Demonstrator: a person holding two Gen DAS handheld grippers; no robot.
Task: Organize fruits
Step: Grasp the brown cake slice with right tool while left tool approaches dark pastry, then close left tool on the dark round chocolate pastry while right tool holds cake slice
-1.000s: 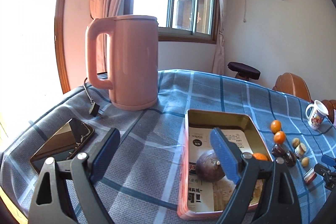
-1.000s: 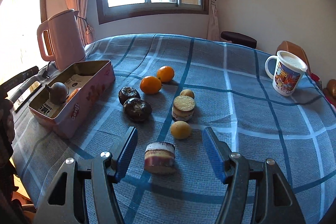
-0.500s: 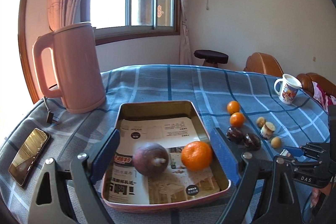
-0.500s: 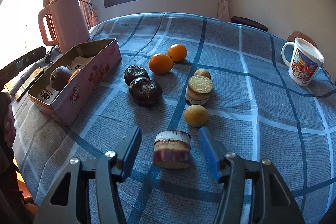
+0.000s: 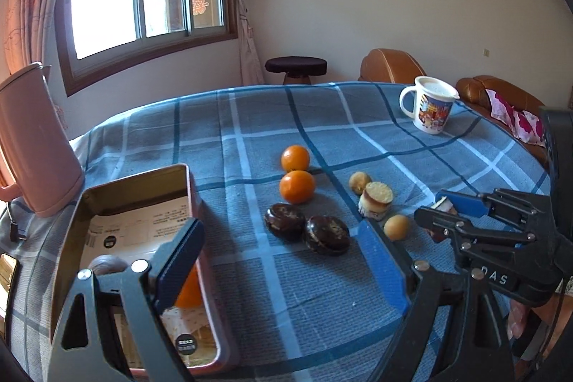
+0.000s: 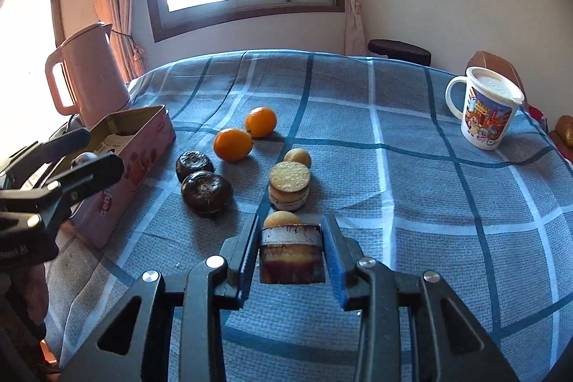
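Note:
My right gripper [image 6: 290,249] is shut on a short cylindrical fruit piece [image 6: 290,256] with a dark rind, low over the blue checked tablecloth. Beyond it lie a small yellow fruit [image 6: 281,219], a stacked round piece [image 6: 289,185], two dark mangosteens [image 6: 206,190], and two oranges [image 6: 232,144]. My left gripper [image 5: 283,260] is open and empty, hovering between the pink tin [image 5: 195,199] and the mangosteens [image 5: 326,235]. The tin holds an orange [image 5: 189,292] and a brownish fruit [image 5: 105,265], partly hidden by my left finger.
A pink kettle [image 6: 87,74] stands behind the tin at the left. A printed mug [image 6: 485,110] stands at the far right. A phone [image 5: 6,274] lies at the table's left edge. Chairs and a stool [image 5: 295,67] stand beyond the table.
My right gripper moved forward and closed on the cylindrical fruit piece. My left gripper swung right, away from over the tin toward the loose fruits.

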